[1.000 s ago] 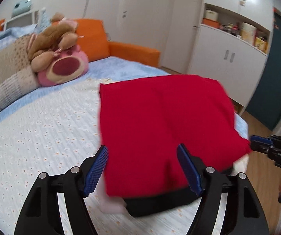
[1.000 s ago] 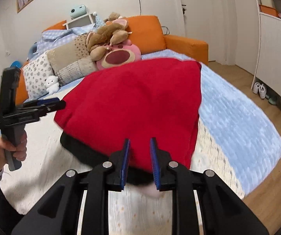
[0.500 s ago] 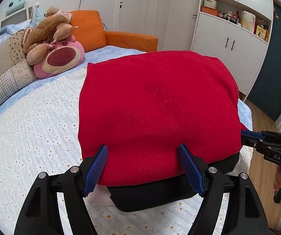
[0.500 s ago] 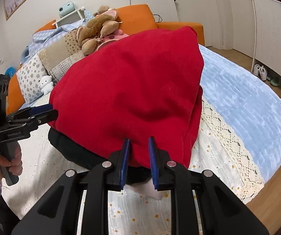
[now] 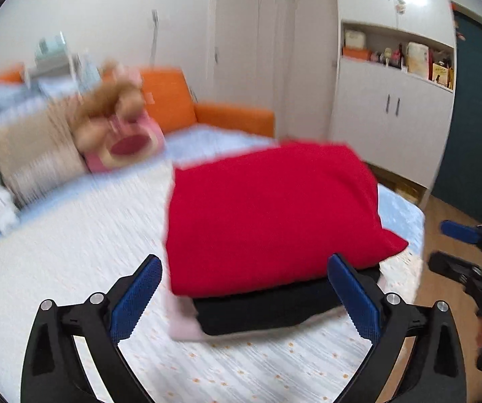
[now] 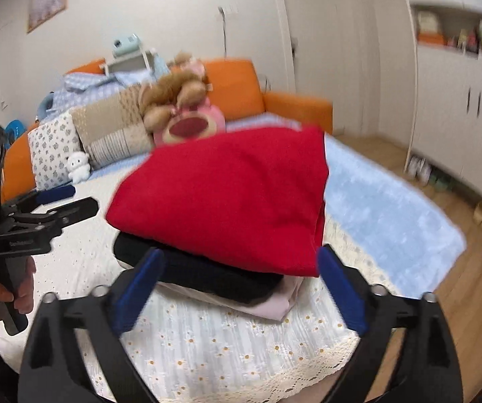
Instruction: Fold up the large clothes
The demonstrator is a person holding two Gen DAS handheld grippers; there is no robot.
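Observation:
A folded red garment [image 5: 267, 211] [image 6: 227, 194] lies on top of a folded black garment [image 5: 274, 309] [image 6: 207, 272], with a pale pink one [image 5: 183, 322] [image 6: 271, 305] at the bottom of the stack on the bed. My left gripper [image 5: 243, 262] faces the stack's near edge, its jaws opening wide and its pads clear of the cloth. My right gripper [image 6: 240, 252] is likewise opening, with nothing pressed between its blue pads. Each gripper also shows in the other's view: the right gripper [image 5: 455, 245] at the stack's right, the left gripper [image 6: 69, 198] at its left, held by a hand [image 6: 2, 299].
A white flowered bedspread [image 6: 227, 346] over a blue blanket [image 6: 392, 201] covers the bed. A pink plush bear [image 6: 187, 124] and pillows [image 6: 113, 134] lean on the orange headboard [image 6: 237, 90]. White cupboards [image 5: 392, 114] and a dark blue door [image 5: 476, 127] stand right, past the wooden floor [image 6: 469, 285].
Both grippers have opened wide and drawn back from the stack. The right one, nearly shut at the red garment's edge before, has let it go. The red garment has settled flat.

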